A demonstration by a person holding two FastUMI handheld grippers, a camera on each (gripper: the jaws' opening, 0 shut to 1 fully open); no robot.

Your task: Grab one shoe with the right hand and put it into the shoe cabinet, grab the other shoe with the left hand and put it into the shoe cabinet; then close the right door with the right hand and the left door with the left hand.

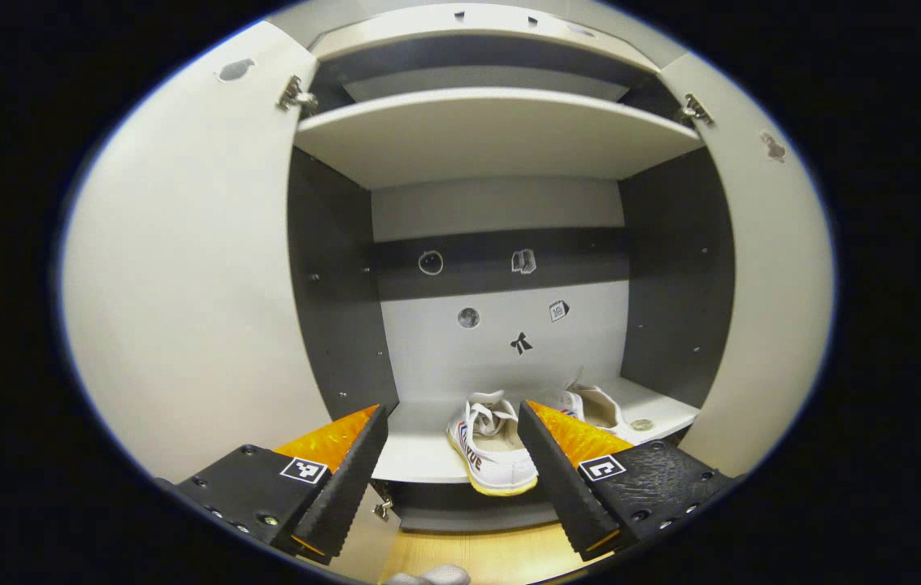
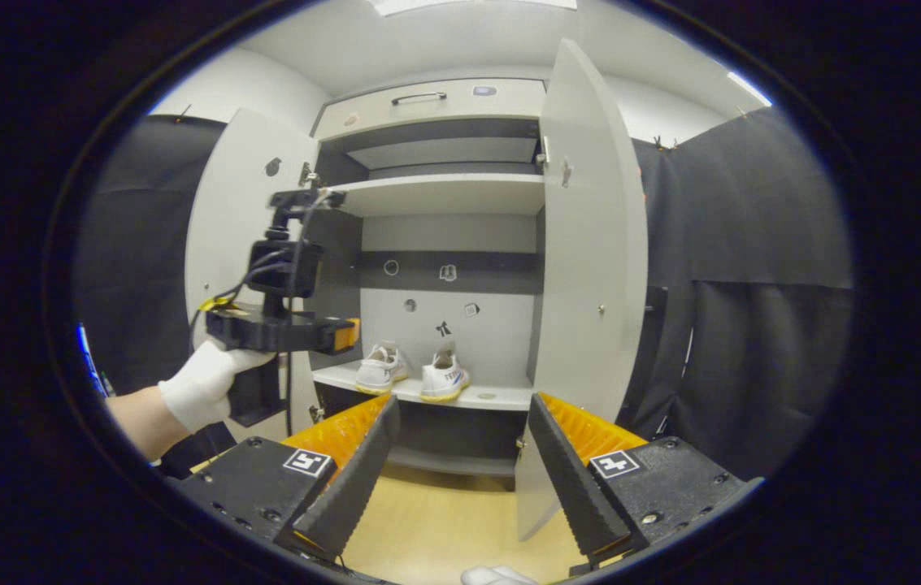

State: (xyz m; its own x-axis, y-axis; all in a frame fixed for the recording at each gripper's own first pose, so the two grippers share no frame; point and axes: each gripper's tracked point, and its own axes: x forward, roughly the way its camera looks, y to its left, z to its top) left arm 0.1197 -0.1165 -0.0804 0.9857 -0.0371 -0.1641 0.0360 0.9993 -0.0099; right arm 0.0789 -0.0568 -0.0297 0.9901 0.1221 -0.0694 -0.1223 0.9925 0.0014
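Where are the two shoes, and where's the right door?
Left shoe [image 2: 377, 371], right gripper view, on its toe.
Right shoe [image 2: 442, 380], right gripper view, on its toe.
Right door [image 2: 590, 244], right gripper view, on its inner face.

Pale wooden floor [image 2: 436, 520] below, black curtain [image 2: 753, 244] at the side, white ceiling [image 2: 427, 41] overhead

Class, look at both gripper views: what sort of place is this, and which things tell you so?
Probably a staged recording booth, not a home: black cloth walls hang around a lone shoe cabinet with doors open, white shoes on its shelf, and a gloved hand holding the left gripper.
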